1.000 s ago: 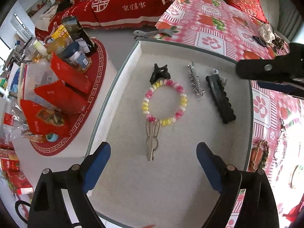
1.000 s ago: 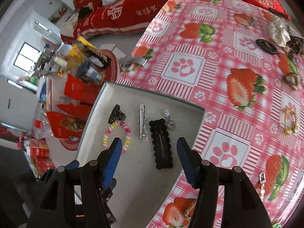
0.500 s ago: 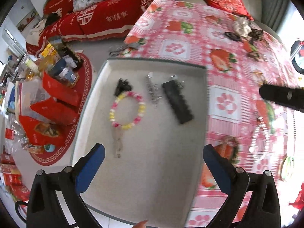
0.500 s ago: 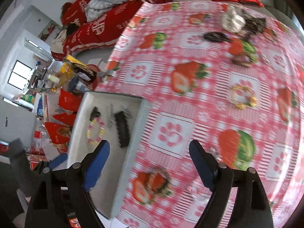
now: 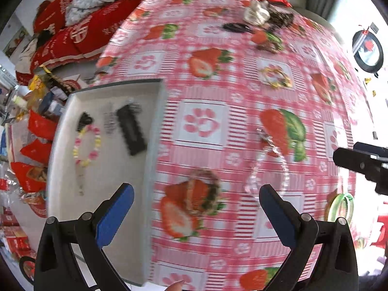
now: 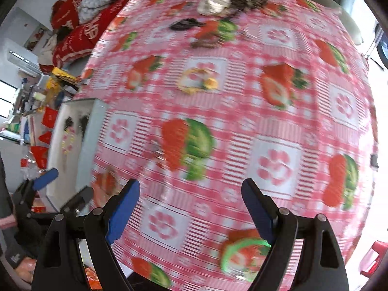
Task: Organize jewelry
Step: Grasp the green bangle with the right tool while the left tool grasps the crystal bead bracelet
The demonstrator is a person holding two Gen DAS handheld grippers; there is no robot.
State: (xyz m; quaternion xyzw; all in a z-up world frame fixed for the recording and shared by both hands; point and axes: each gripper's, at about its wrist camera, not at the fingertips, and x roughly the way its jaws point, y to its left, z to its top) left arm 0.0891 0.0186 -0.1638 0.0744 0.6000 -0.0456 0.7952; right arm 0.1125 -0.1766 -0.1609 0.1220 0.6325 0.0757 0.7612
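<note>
Both my tongs are spread wide, nothing between the pads. Left tongs [image 5: 196,208] hang over the desk [image 5: 203,121] by the tray's right wall. The grey tray [image 5: 155,160] sits ahead-left of them, holding a pink-yellow bead bracelet [image 5: 86,145], black comb clip [image 5: 131,131], silver clip [image 5: 109,121] and small black claw clip [image 5: 84,120]. Brown bead bracelet [image 5: 206,189] lies just ahead between the left pads, clear bead bracelet [image 5: 266,169] ahead-right, green bangle [image 5: 339,208] far right. Right tongs [image 6: 190,209] hover over the cloth; the green bangle [image 6: 242,254] lies below, near the right pad. Both views are motion-blurred.
</note>
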